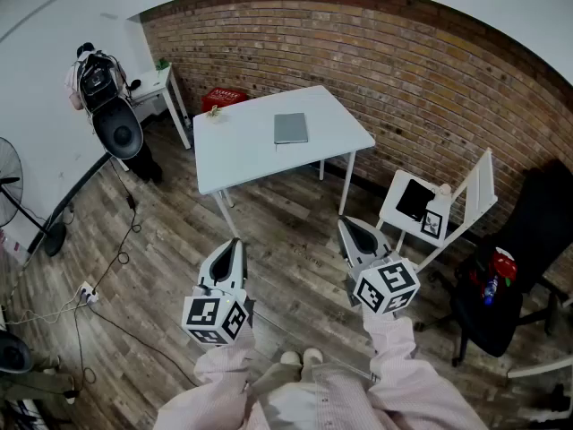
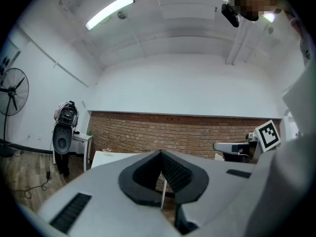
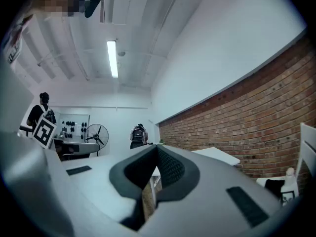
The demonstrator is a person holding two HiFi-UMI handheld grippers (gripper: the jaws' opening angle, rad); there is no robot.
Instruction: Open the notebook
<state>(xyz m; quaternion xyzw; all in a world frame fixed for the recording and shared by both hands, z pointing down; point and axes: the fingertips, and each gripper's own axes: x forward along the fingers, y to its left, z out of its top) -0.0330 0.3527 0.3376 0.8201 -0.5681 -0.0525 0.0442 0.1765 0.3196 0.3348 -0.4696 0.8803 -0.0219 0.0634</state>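
Observation:
A closed grey notebook (image 1: 291,128) lies flat near the far middle of a white table (image 1: 242,155). Both grippers hang level over the wooden floor, well short of the table's near edge. My left gripper (image 1: 235,243) sits at the lower left with its jaws together and nothing between them. My right gripper (image 1: 347,225) is at the lower right, also shut and empty. In the left gripper view the closed jaws (image 2: 160,154) point at the brick wall, with the table edge (image 2: 106,157) to their left. The right gripper view shows its closed jaws (image 3: 157,149) and the table (image 3: 217,154) beyond.
A white folding chair (image 1: 470,195) holding a black tablet (image 1: 414,200) stands right of the table. A black office chair (image 1: 501,303) is at the far right. A speaker on a stand (image 1: 116,128), a side table (image 1: 157,83), a red crate (image 1: 224,97), a fan (image 1: 9,186) and floor cables (image 1: 107,267) are at the left.

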